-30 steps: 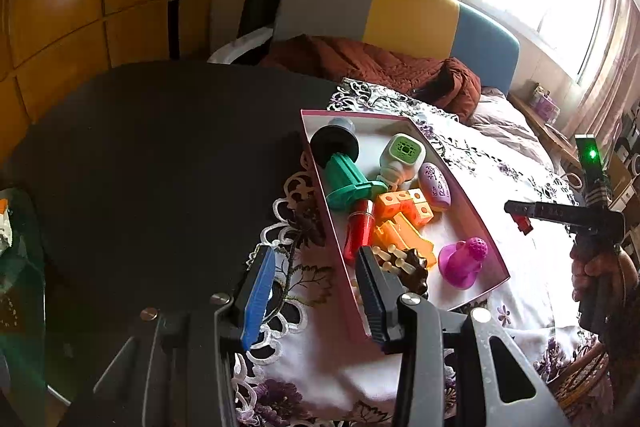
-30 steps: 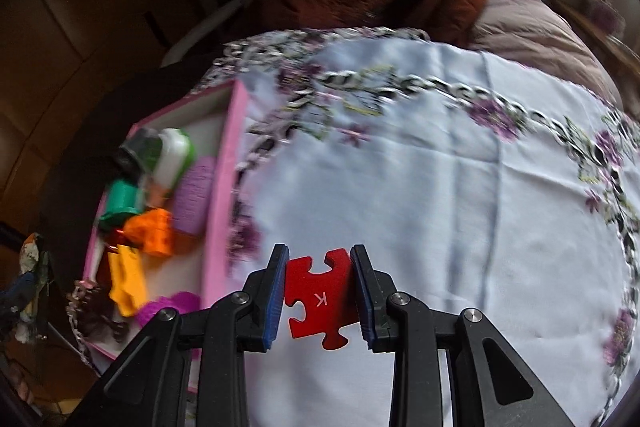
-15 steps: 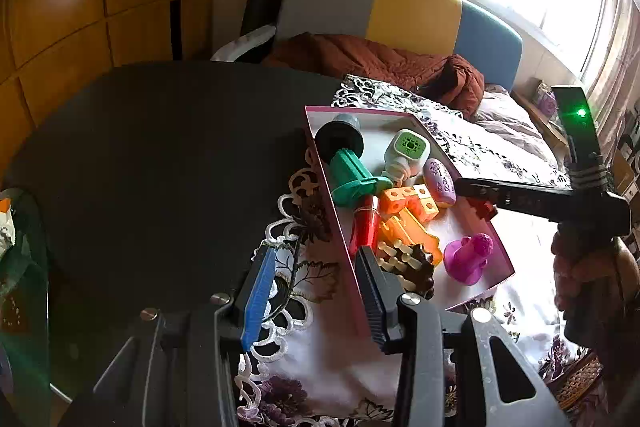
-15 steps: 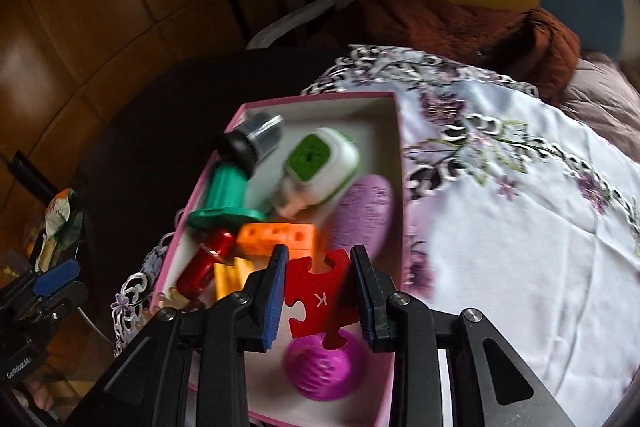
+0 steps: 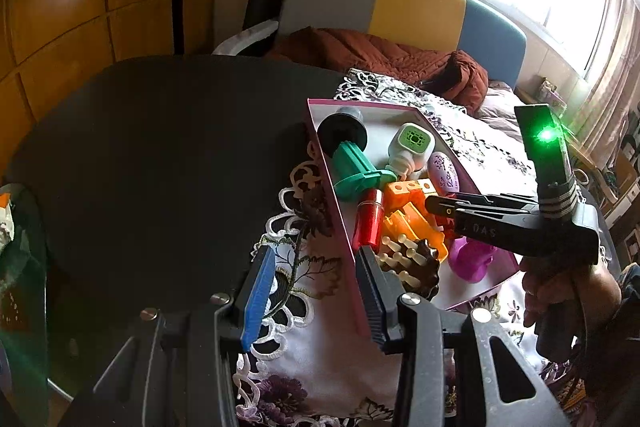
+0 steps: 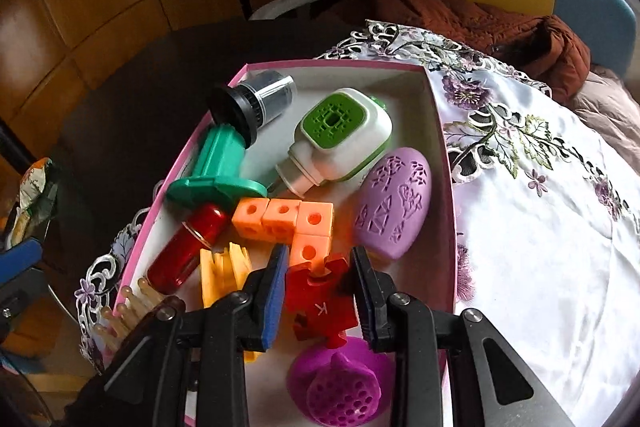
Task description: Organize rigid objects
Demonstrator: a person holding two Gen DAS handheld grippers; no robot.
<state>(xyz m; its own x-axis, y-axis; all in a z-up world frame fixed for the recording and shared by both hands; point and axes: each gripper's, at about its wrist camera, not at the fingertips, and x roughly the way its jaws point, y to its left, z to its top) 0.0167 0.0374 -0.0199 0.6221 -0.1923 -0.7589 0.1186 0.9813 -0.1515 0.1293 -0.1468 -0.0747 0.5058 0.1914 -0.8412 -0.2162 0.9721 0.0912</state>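
The right gripper (image 6: 318,293) hangs over the pink box (image 6: 440,131), its fingers clamping the red puzzle piece (image 6: 320,301) for dropping among the toys; the left gripper (image 5: 316,287), beside the box, holds its fingers apart and empty.

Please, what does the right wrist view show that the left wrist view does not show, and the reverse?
Only the right wrist view shows the red puzzle piece clearly, with its letter K, clamped by the right gripper over the pink box.

Only the left wrist view shows the left gripper open and empty at the box's near end, and a hand holding the right gripper's handle.

Both show the orange blocks, purple oval, green and white device, red tube and embroidered cloth.
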